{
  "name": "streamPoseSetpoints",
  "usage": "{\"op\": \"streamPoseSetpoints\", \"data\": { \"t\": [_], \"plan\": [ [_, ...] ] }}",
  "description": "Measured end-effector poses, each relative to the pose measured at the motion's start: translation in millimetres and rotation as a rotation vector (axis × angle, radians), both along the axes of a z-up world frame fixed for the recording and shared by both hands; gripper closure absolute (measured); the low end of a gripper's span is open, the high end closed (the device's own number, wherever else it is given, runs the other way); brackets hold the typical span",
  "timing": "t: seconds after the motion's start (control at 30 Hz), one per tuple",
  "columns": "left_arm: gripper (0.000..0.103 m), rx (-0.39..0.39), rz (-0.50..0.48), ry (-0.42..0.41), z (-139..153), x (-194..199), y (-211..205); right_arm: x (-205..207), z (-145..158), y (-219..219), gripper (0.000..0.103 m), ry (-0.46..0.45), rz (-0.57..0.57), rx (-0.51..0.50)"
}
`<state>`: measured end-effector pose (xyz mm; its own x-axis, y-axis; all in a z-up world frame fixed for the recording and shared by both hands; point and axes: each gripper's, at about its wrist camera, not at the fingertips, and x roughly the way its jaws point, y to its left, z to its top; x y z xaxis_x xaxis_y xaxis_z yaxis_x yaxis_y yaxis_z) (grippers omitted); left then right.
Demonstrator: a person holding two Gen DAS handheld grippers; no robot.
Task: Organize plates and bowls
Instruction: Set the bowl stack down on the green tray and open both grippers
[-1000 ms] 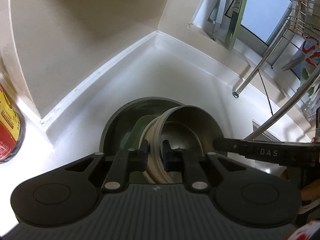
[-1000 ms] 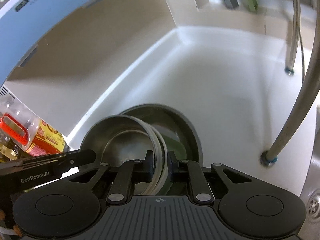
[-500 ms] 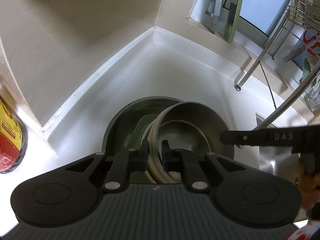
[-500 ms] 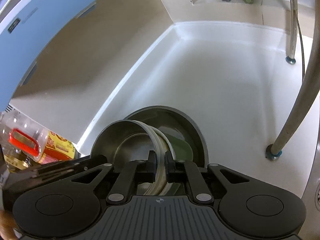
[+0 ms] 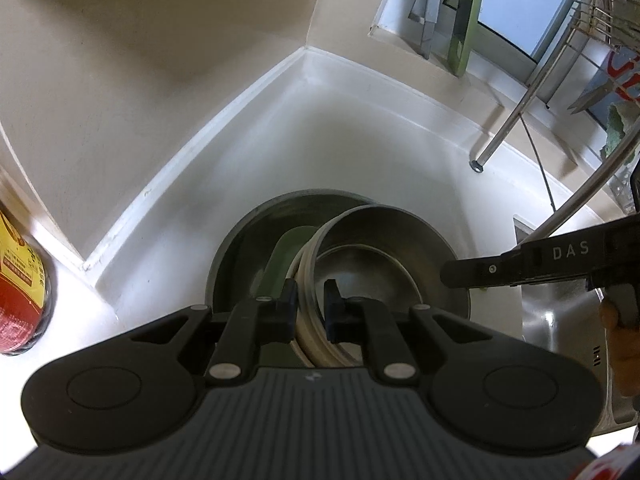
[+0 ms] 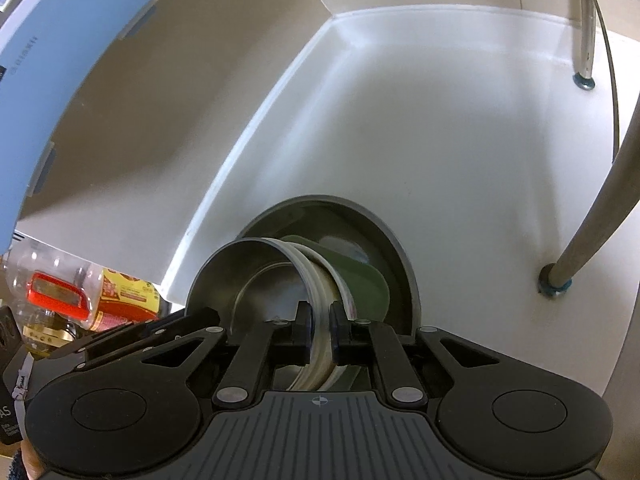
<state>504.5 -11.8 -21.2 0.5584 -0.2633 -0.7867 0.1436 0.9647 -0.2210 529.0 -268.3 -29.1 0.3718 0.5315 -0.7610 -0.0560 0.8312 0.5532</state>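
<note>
Nearest in the left wrist view, the left gripper (image 5: 311,307) has its black fingers (image 5: 289,304) clenched on the cream-edged rims of a stack of nested shallow bowls, the top one a round steel bowl (image 5: 372,268). In the right wrist view, the right gripper (image 6: 319,330) grips the same stack from the opposite side, its fingers (image 6: 302,330) clamped on the layered rims beside that steel bowl (image 6: 256,280). Both grippers therefore hold the stack between them, tilted on edge rather than lying flat.

Just behind the stack lies a flat dark green plate (image 6: 360,276), partly hidden by the bowls, and both sit inside a large round grey metal basin (image 6: 384,232). In the left view the green plate (image 5: 286,256) shows as a sliver left of the bowl rims, within the basin (image 5: 240,248).

The basin stands over a glossy white desk (image 6: 440,140) that runs into a corner with beige walls (image 5: 160,60). Left of it are a yellow-and-red labelled container (image 5: 16,280) and a clear plastic bottle with a red cap (image 6: 56,292). To the right rise the steel legs of a rack (image 6: 600,200); further back is a window frame (image 5: 464,16).
</note>
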Motion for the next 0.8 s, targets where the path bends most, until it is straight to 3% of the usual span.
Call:
{"op": "streamPoseSetpoints", "data": {
  "t": [0.33, 0.8],
  "plan": [
    [0.091, 0.009, 0.014, -0.004, -2, -2, -2, 1, 1, 0, 0.093, -0.001, 0.006, 0.004],
    [0.088, 0.088, 0.096, -0.063, 8, -16, -12, -12, 6, 0, 0.087, -0.102, 0.039, -0.001]
  ]
}}
